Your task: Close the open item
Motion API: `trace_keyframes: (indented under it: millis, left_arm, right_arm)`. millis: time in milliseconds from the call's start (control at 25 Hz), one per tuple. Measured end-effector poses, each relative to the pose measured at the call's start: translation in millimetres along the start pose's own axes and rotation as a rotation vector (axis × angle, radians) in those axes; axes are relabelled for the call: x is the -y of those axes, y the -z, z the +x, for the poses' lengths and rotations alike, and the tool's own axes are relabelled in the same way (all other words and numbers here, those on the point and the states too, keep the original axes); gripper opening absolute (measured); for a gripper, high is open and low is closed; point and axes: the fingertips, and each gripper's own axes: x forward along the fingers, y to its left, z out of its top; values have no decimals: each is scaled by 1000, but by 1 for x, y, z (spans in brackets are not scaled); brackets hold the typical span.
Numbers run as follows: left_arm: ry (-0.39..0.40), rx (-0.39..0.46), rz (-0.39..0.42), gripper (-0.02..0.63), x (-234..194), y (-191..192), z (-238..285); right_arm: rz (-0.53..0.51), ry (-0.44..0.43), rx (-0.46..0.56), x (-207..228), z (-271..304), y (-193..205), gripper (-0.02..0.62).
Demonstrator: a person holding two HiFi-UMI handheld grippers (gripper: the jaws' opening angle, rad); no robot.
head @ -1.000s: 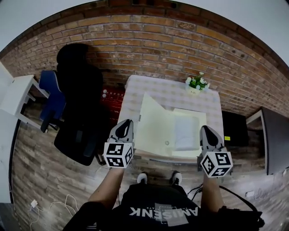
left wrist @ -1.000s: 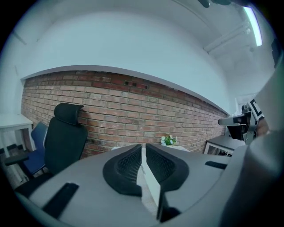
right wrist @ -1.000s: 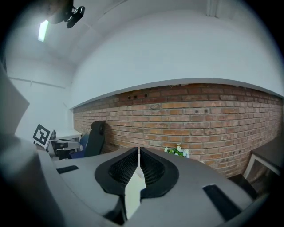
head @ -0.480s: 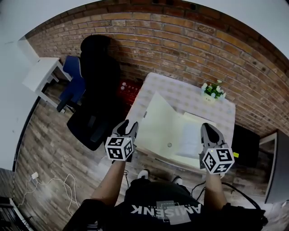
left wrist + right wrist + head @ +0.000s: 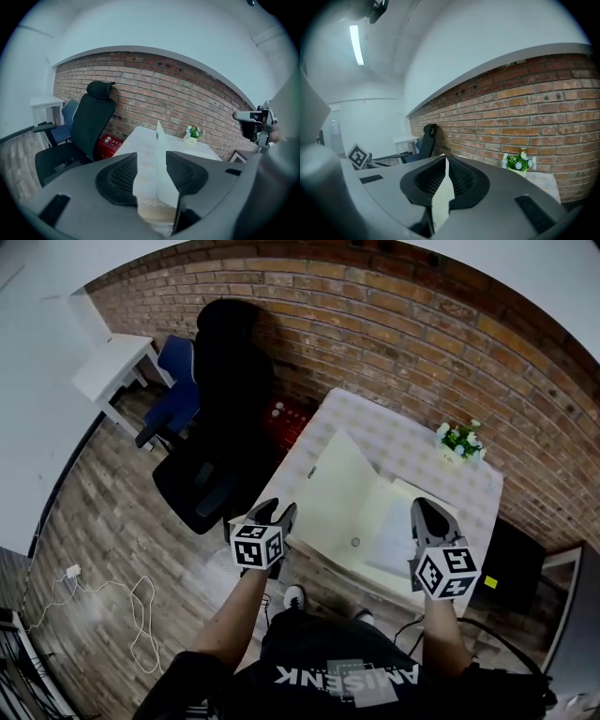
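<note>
While open — folder (image 5: 339, 486), white sheet (image 5: 397, 538) inside

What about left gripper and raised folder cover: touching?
Cannot tell. Left gripper view: the cover stands between the left gripper's jaws, which have just been opening; neither gap nor contact shows plainly.

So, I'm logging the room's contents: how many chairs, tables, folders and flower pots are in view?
Chairs: 2 (black chair, blue chair)
Tables: 2 (white table, work table)
folder: 1
flower pot: 1
Total: 6
</note>
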Motion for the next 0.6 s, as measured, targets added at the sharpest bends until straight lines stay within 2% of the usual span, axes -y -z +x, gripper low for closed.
trace_keyframes:
  millis: [280, 440, 600]
  left_arm:
    - [27, -66, -62, 186, -2, 27, 15]
    - [50, -69, -104, 184, -4, 34, 18]
    - [80, -78, -128, 140, -3, 41, 20]
  right_arm:
    - [-11, -11, -15, -5, 4, 5, 44]
    - [-10, -12, -30, -8, 5, 11, 44]
    - [-11, -15, -34, -14, 4, 14, 44]
